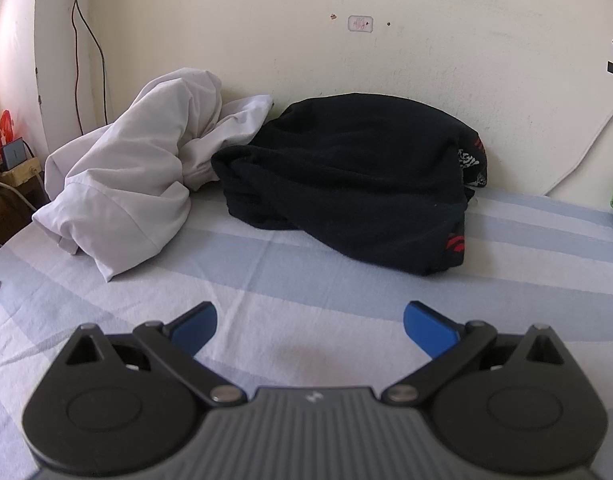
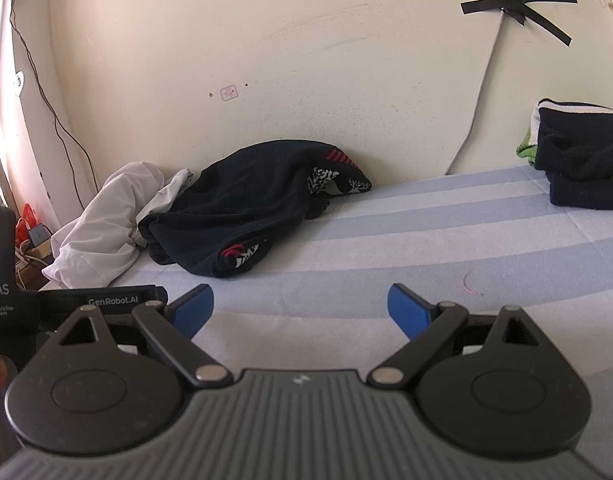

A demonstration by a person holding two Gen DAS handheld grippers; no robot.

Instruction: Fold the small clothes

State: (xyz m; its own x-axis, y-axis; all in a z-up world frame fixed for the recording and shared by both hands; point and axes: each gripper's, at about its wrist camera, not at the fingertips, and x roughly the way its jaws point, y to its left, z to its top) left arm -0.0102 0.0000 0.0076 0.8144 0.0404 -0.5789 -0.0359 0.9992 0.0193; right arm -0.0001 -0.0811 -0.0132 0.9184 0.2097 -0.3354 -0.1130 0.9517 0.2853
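A crumpled black garment (image 1: 346,176) with red and white print lies against the wall on the blue-striped bed sheet (image 1: 306,280). A crumpled white garment (image 1: 138,172) lies to its left, touching it. My left gripper (image 1: 309,326) is open and empty, above the sheet short of both garments. In the right wrist view the black garment (image 2: 246,204) and the white garment (image 2: 106,228) lie ahead to the left. My right gripper (image 2: 300,308) is open and empty over the sheet (image 2: 426,248). The left gripper's body (image 2: 86,300) shows at the left edge.
A stack of folded dark and green clothes (image 2: 582,160) sits at the far right of the bed. The wall (image 2: 306,60) runs behind the bed with cables and black tape. A box with chargers (image 1: 14,168) stands beyond the bed's left edge.
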